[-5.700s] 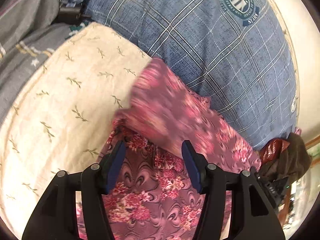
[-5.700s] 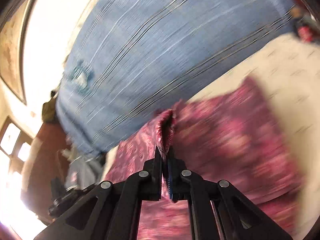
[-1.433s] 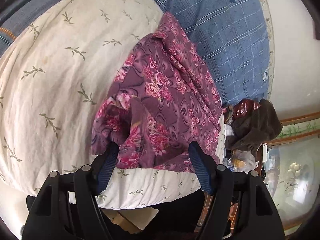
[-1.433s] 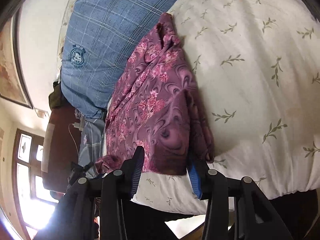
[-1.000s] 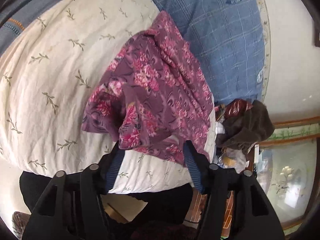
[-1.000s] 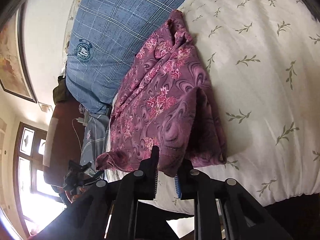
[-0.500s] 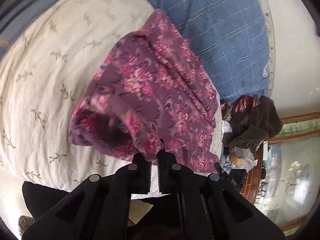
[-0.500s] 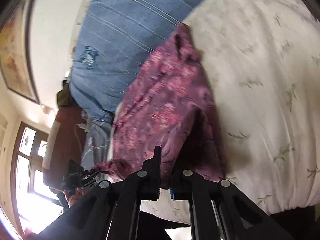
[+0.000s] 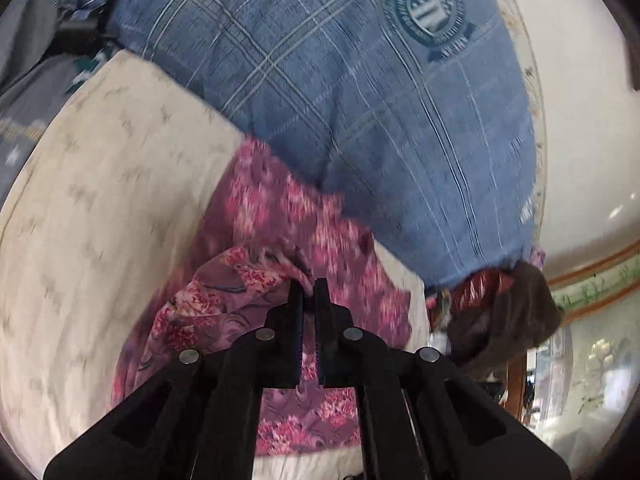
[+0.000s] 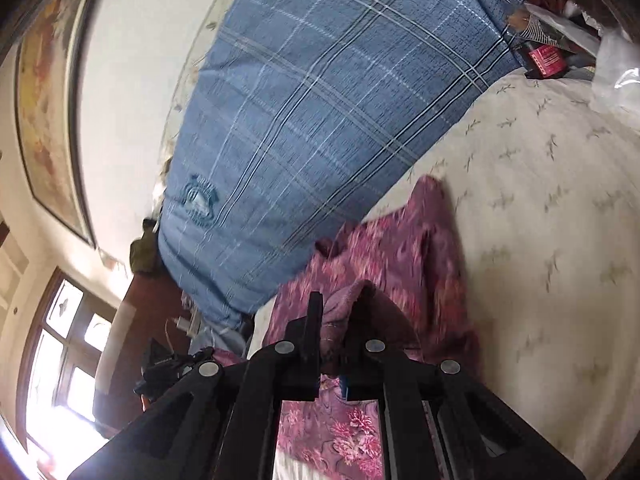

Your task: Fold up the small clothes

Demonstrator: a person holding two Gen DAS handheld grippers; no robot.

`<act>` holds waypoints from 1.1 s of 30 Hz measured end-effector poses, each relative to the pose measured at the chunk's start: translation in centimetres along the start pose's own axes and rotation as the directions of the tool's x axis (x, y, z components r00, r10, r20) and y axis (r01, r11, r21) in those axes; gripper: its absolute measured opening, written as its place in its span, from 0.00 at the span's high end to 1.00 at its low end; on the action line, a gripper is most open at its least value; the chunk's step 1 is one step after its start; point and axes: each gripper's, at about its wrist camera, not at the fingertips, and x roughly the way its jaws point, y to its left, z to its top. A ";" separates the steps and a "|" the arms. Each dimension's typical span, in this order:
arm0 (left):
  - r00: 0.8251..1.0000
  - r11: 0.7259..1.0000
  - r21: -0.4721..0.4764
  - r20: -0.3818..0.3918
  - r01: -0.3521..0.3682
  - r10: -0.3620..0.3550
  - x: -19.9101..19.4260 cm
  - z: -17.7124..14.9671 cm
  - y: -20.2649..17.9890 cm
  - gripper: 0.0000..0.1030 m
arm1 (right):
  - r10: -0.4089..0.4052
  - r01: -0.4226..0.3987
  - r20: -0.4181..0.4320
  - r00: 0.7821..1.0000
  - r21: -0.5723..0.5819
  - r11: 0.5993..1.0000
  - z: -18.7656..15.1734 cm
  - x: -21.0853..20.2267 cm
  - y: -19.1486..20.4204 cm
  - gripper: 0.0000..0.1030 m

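A purple garment with pink flowers (image 9: 256,216) lies on a cream leaf-print bed sheet (image 9: 100,200), its far end against a blue plaid pillow (image 9: 360,100). My left gripper (image 9: 309,286) is shut on a bunched edge of the garment and holds it raised over the rest. In the right wrist view the same garment (image 10: 404,256) is bunched in front of my right gripper (image 10: 338,300), which is shut on a thick fold of it. The sheet (image 10: 540,200) spreads to the right there.
The blue plaid pillow (image 10: 320,100) stands behind the garment. Dark brown and red clothes (image 9: 504,304) are heaped off the bed's right side. Grey fabric (image 9: 28,92) lies at the far left. A window (image 10: 60,360) and dark furniture are at the left.
Both grippers closed on the near edge of the garment and have carried it up and forward toward the pillow. The view is now much closer to the pillow.
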 end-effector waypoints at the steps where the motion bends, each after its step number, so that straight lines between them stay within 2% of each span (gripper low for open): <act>1: 1.000 1.000 0.002 0.006 -0.012 0.012 1.1 1.4 -0.2 0.98 | -0.005 0.005 0.009 1.000 0.018 1.000 1.1 1.3 -0.5 0.94; 4: 0.995 0.995 -0.041 0.038 -0.088 0.090 4.9 5.2 0.6 0.98 | -0.049 0.048 0.017 0.999 0.066 0.997 3.6 4.4 -2.7 0.94; 5: 0.993 0.991 -0.062 0.019 -0.118 0.120 6.4 6.3 1.2 0.97 | -0.082 0.082 0.002 0.997 0.083 0.993 4.0 5.4 -3.3 0.88; 7: 0.982 0.976 -0.108 -0.039 -0.190 0.187 8.3 7.7 2.9 0.97 | -0.156 0.162 -0.047 0.987 0.137 0.977 4.5 7.0 -4.8 0.88; 8: 0.985 0.977 -0.128 -0.044 -0.172 0.168 8.4 8.0 3.5 0.97 | -0.149 0.156 -0.055 0.987 0.158 0.975 4.5 7.0 -5.1 0.87; 10: 0.998 0.987 -0.149 -0.037 -0.059 0.054 7.4 8.7 4.6 0.89 | -0.092 0.099 -0.048 0.995 0.150 0.984 4.3 6.1 -5.0 0.82; 11: 1.000 0.988 -0.153 -0.016 -0.021 0.018 6.6 8.9 5.1 0.71 | -0.083 0.087 -0.037 0.996 0.131 0.988 4.2 5.5 -4.7 0.75; 12: 1.000 0.989 -0.147 0.013 -0.004 0.006 5.7 8.9 5.5 0.45 | -0.083 0.085 -0.021 0.996 0.111 0.990 4.2 4.8 -4.5 0.65; 13: 1.000 0.991 -0.133 0.023 -0.014 0.018 5.2 8.8 5.6 0.36 | -0.109 0.108 0.000 0.994 0.077 0.991 4.1 4.0 -4.2 0.61; 14: 0.999 0.994 -0.104 0.019 -0.033 0.036 4.9 8.4 5.6 0.31 | -0.153 0.152 0.006 0.988 0.048 0.987 4.1 3.7 -3.9 0.57; 16: 0.998 0.998 -0.038 -0.044 -0.057 0.055 5.7 7.7 5.5 0.31 | -0.235 0.234 -0.006 0.972 -0.031 0.972 3.9 3.9 -3.2 0.57; 19: 0.986 0.995 0.011 -0.134 -0.095 0.096 7.4 6.0 5.8 0.31 | -0.288 0.284 -0.031 0.957 -0.093 0.954 3.8 5.2 -2.8 0.57; 21: 0.981 0.993 0.019 -0.156 -0.115 0.116 8.1 5.1 6.2 0.31 | -0.297 0.291 -0.040 0.954 -0.113 0.950 3.7 5.9 -2.5 0.57; 23: 0.981 0.995 0.007 -0.164 -0.102 0.102 8.3 4.6 6.4 0.31 | -0.221 0.218 -0.033 0.975 -0.079 0.973 3.5 5.3 -2.3 0.56; 25: 0.981 0.995 0.004 -0.165 -0.099 0.098 8.4 4.6 6.6 0.31 | -0.143 0.144 0.020 0.989 -0.051 0.988 3.1 4.0 -2.3 0.44; 26: 0.981 0.995 0.000 -0.166 -0.098 0.097 8.5 4.6 6.5 0.31 | -0.178 0.180 0.034 0.983 -0.074 0.981 3.0 3.9 -2.1 0.38; 28: 0.981 0.995 -0.011 -0.168 -0.101 0.098 8.7 4.7 6.3 0.31 | -0.281 0.279 0.016 0.960 -0.160 0.947 3.0 4.8 -1.9 0.38; 30: 0.980 0.995 -0.013 -0.172 -0.101 0.097 8.9 4.9 6.3 0.31 | -0.332 0.325 -0.008 0.943 -0.183 0.928 3.3 5.9 -2.3 0.38; 33: 0.978 0.994 -0.013 -0.177 -0.111 0.107 9.7 5.0 5.8 0.31 | -0.367 0.359 -0.007 0.930 -0.200 0.912 4.2 7.5 -2.5 0.38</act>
